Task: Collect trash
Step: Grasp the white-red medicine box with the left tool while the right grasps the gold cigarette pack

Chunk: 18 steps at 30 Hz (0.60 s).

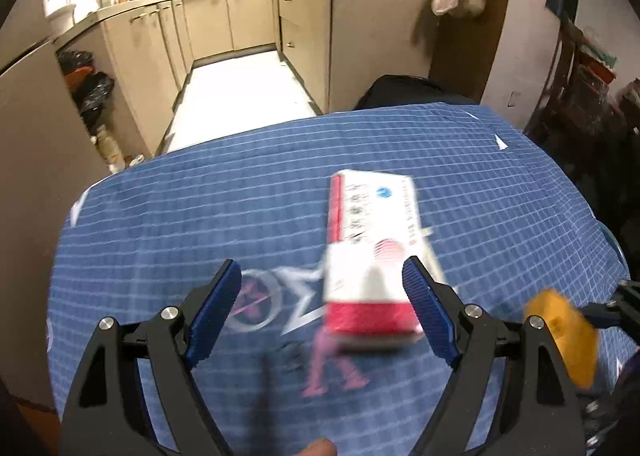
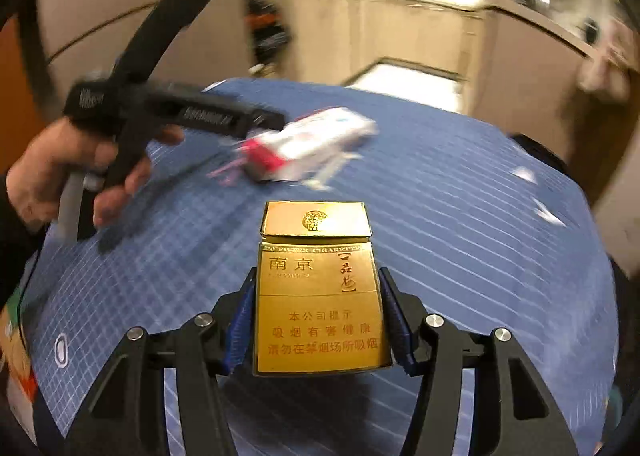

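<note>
— What have you got in your right gripper (image 2: 320,320)?

— A flat gold cardboard cigarette pack (image 2: 318,288) with red lettering. My blue ribbed pads press on its two long sides, jaws about half open, and it points away from me above the blue checked tablecloth (image 2: 460,216).

— And your left gripper (image 1: 322,304)?

— Its jaws stand wide and hold nothing. The red and white cardboard carton (image 1: 372,252) lies on the cloth, its near end between my fingertips, close to the right-hand pad; through the blur I cannot tell whether it touches.

— Can each see the other?

— Yes. From the right wrist, the person's hand (image 2: 68,172) grips the left tool beside the carton; from the left wrist, the gold pack is a yellow blur at the right edge.
</note>
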### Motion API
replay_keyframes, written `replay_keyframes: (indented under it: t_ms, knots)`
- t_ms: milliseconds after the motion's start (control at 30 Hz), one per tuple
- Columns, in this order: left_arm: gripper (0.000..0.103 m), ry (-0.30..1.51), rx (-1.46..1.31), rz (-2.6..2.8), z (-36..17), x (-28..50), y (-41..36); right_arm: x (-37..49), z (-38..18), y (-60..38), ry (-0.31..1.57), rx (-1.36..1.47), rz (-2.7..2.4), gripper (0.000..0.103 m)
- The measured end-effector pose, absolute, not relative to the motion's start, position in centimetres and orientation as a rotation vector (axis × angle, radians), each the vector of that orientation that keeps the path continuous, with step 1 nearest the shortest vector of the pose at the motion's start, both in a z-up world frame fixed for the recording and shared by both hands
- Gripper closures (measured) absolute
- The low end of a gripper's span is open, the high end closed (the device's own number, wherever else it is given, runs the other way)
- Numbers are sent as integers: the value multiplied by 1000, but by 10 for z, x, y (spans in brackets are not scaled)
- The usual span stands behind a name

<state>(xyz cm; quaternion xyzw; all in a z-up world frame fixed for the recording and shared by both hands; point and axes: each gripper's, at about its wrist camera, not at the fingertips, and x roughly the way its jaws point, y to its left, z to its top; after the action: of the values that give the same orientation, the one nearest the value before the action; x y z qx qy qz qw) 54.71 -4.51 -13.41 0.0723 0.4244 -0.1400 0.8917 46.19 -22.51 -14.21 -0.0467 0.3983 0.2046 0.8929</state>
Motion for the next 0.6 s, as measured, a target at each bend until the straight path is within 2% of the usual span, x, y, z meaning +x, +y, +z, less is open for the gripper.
replay_keyframes:
  t_ms: [333, 367, 400, 600]
  knots:
    - [23, 894, 261, -223, -162, 558, -82, 437, -130, -282, 754, 20, 250, 45]
    - [25, 890, 262, -217, -163, 558, -83, 437, -129, -284, 747, 30, 240, 45]
    - [39, 880, 250, -223, -163, 556, -83, 436, -130, -284, 740, 35, 229, 45]
    - [43, 815, 324, -202, -156, 537, -100, 416, -120, -297, 668, 53, 136, 46]
